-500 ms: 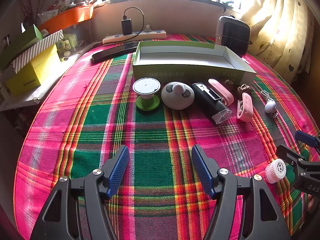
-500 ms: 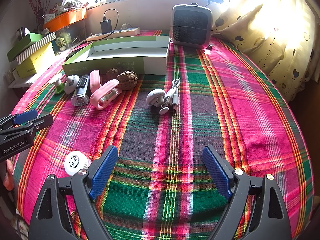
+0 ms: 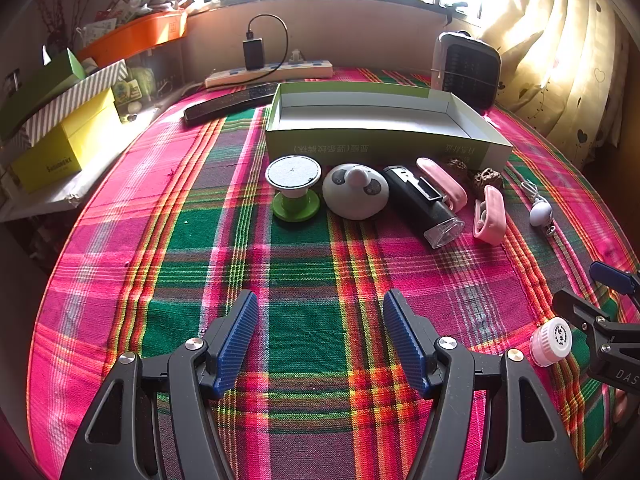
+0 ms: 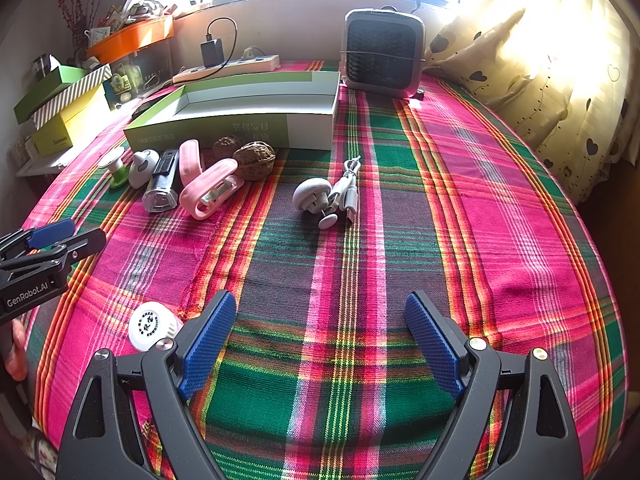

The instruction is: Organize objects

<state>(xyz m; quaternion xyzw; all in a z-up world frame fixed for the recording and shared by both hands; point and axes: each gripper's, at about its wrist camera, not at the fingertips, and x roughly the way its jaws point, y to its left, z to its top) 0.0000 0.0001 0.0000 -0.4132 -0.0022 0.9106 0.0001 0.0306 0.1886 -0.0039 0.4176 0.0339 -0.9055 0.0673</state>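
Note:
An open green-and-white box [image 3: 376, 142] lies at the back of the plaid table; it also shows in the right wrist view [image 4: 240, 120]. In front of it lie a green spool [image 3: 294, 186], a white panda-faced gadget [image 3: 355, 192], a black device [image 3: 424, 206], two pink clips [image 3: 490, 216], walnuts [image 4: 254, 155] and a white mushroom-shaped item with cable [image 4: 320, 196]. A small white-and-pink cap [image 3: 550, 340] sits near the front between the grippers, and shows in the right wrist view [image 4: 150, 326]. My left gripper [image 3: 320, 340] and right gripper [image 4: 320, 344] are both open and empty above the cloth.
A grey fan heater [image 4: 382, 54] stands at the back right. A power strip with charger [image 3: 268, 72] and a black remote [image 3: 232, 102] lie behind the box. Yellow and striped boxes [image 3: 68, 136] stack on a shelf at the left. Curtains [image 4: 560, 80] hang on the right.

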